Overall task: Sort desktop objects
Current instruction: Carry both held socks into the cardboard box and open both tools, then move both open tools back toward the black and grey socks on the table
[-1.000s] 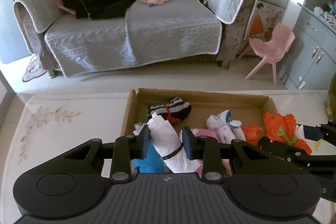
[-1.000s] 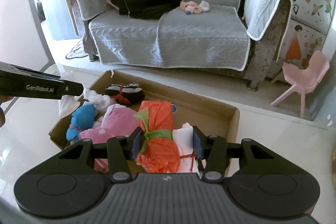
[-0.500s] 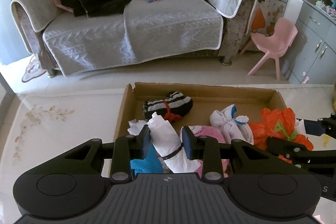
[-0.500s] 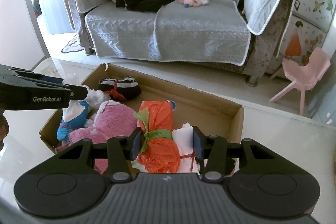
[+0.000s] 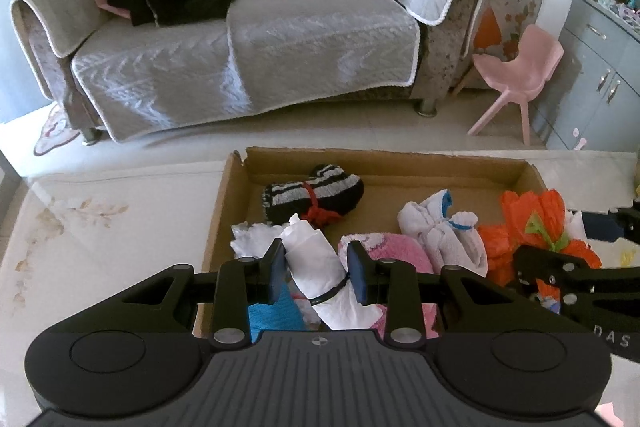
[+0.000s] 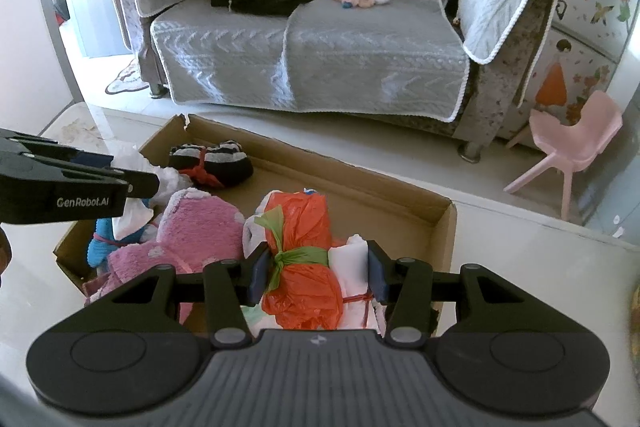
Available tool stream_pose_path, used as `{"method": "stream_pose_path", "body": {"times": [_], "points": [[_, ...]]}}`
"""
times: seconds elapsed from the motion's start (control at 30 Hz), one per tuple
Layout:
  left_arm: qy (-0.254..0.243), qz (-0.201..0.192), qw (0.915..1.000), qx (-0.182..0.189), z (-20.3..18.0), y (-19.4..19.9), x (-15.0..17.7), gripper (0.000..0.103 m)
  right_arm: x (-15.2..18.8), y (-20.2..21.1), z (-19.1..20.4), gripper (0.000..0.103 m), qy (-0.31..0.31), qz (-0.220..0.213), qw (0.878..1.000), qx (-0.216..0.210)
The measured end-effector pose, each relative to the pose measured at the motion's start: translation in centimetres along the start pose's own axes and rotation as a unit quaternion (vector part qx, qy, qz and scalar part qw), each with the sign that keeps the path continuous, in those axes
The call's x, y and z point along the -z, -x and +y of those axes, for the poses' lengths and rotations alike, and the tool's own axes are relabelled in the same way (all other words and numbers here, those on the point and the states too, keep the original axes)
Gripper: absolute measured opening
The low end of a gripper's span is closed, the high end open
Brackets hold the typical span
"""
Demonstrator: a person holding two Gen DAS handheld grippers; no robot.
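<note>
A cardboard box (image 5: 400,171) on the white table holds several tied bundles. My left gripper (image 5: 318,269) is shut on a white bundle (image 5: 320,267) tied with a black band, held over the box's left part. My right gripper (image 6: 316,273) is shut on an orange plastic bundle (image 6: 304,267) with a green tie and a white bundle (image 6: 354,267) with a red tie beside it, over the box's right part. In the box lie a black-and-white striped bundle (image 5: 316,191), a pink fluffy bundle (image 6: 192,231), a blue bundle (image 6: 100,247) and a white-and-blue bundle (image 5: 436,227).
The white table (image 5: 100,227) has a floral print at its left. Beyond it on the floor stand a grey sofa (image 5: 240,47) with a black coat, a pink child's chair (image 5: 520,79) and grey cabinets (image 5: 600,87) at the right.
Both grippers have moved forward and a little lower over the box, each still holding its bundle. The box looks nearer and larger now.
</note>
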State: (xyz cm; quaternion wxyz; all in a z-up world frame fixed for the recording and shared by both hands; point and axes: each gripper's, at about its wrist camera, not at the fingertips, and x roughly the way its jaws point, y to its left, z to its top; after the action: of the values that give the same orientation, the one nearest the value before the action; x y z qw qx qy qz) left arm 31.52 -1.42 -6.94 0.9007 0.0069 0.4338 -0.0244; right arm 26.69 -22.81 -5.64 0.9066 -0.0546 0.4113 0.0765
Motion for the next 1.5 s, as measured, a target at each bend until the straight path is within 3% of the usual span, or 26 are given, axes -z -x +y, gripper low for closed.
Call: {"method": "stream_pose_path", "body": {"times": [0.1, 0.13, 0.17, 0.2, 0.3, 0.5, 0.7, 0.87, 1.0, 1.5], "points": [[-0.005, 0.001, 1.0000, 0.005, -0.3, -0.1, 0.1, 0.046, 0.0, -0.3, 0.1, 0.048, 0.004, 0.003, 1.000, 0.003], [-0.006, 0.000, 1.0000, 0.004, -0.4, -0.1, 0.2, 0.053, 0.0, -0.4, 0.2, 0.048, 0.006, 0.004, 1.000, 0.004], [-0.005, 0.000, 1.0000, 0.004, -0.4, -0.1, 0.2, 0.067, 0.0, -0.4, 0.2, 0.051, 0.007, 0.001, 1.000, 0.006], [-0.004, -0.001, 1.0000, 0.002, -0.4, -0.1, 0.2, 0.073, 0.0, -0.2, 0.2, 0.055, 0.007, -0.004, 1.000, 0.010], [-0.004, -0.009, 0.9999, 0.003, -0.3, 0.5, 0.1, 0.081, -0.1, 0.3, 0.2, 0.062, 0.007, -0.012, 1.000, 0.011], [0.012, -0.021, 0.9996, 0.012, 0.8, 3.7, 1.7, 0.082, 1.0, 3.8, 0.1, 0.062, -0.006, -0.026, 1.000, -0.007], [-0.023, -0.026, 0.9991, 0.023, 0.3, 8.6, 8.2, 0.086, 6.5, 7.9, 2.7, 0.068, 0.023, -0.010, 0.998, -0.054], [-0.063, -0.004, 0.9979, 0.017, -1.6, 9.5, 13.8, 0.086, 10.2, 7.3, 5.0, 0.068, 0.023, 0.025, 0.996, -0.077], [-0.076, 0.015, 0.9968, 0.020, -1.7, 9.7, 16.5, 0.086, 10.7, 6.0, 5.8, 0.068, 0.012, 0.045, 0.995, -0.084], [-0.064, 0.027, 0.9971, 0.032, -1.1, 10.9, 18.6, 0.092, 12.7, 4.0, 5.8, 0.065, -0.021, 0.083, 0.992, -0.096]]}}
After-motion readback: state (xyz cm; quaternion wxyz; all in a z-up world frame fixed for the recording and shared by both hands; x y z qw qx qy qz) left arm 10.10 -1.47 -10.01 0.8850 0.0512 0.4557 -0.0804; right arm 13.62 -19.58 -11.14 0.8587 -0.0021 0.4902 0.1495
